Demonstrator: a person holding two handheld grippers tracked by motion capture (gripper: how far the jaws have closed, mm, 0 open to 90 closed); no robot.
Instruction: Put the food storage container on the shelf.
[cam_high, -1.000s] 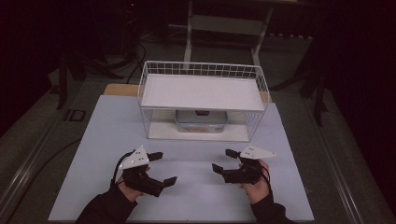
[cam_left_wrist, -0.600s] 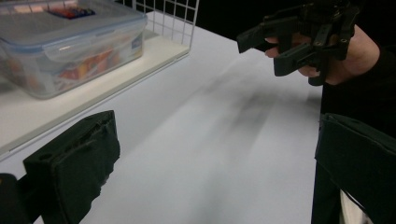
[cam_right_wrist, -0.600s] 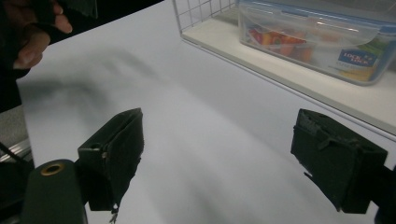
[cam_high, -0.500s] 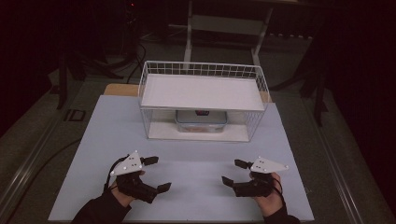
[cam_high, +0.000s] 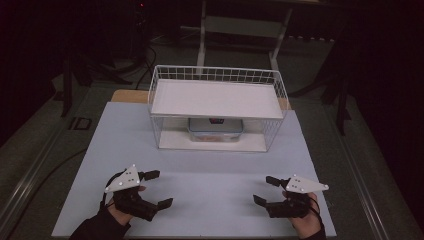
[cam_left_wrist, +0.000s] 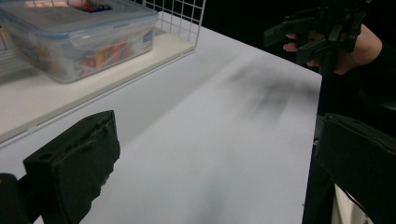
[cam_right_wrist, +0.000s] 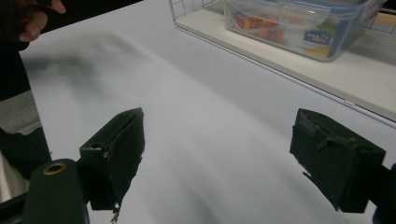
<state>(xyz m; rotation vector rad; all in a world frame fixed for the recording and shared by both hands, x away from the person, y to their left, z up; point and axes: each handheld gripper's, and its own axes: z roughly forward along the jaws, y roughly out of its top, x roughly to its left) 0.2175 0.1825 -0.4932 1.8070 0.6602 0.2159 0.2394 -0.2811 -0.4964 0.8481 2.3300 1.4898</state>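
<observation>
A white wire rack (cam_high: 216, 107) with a flat top shelf stands at the far middle of the white table (cam_high: 200, 170). Under its shelf sits a clear lidded food box (cam_high: 215, 129) with colourful contents, also seen as the box (cam_left_wrist: 77, 37) and the box (cam_right_wrist: 299, 25) in the gripper views. My left gripper (cam_high: 157, 189) hovers open near the front left, nothing between its jaws. My right gripper (cam_high: 265, 190) hovers open near the front right, also empty. Each gripper view shows the other hand (cam_left_wrist: 327, 32) far off.
The rack's white base board (cam_right_wrist: 289, 60) lies on the table just beyond the grippers. Dark floor, cables and a metal stand leg (cam_high: 202, 30) lie behind the table. The table's front edge is close under both hands.
Both hands have drawn back toward the front edge and spread apart, the left going left and the right going right. Both grippers stay open.
</observation>
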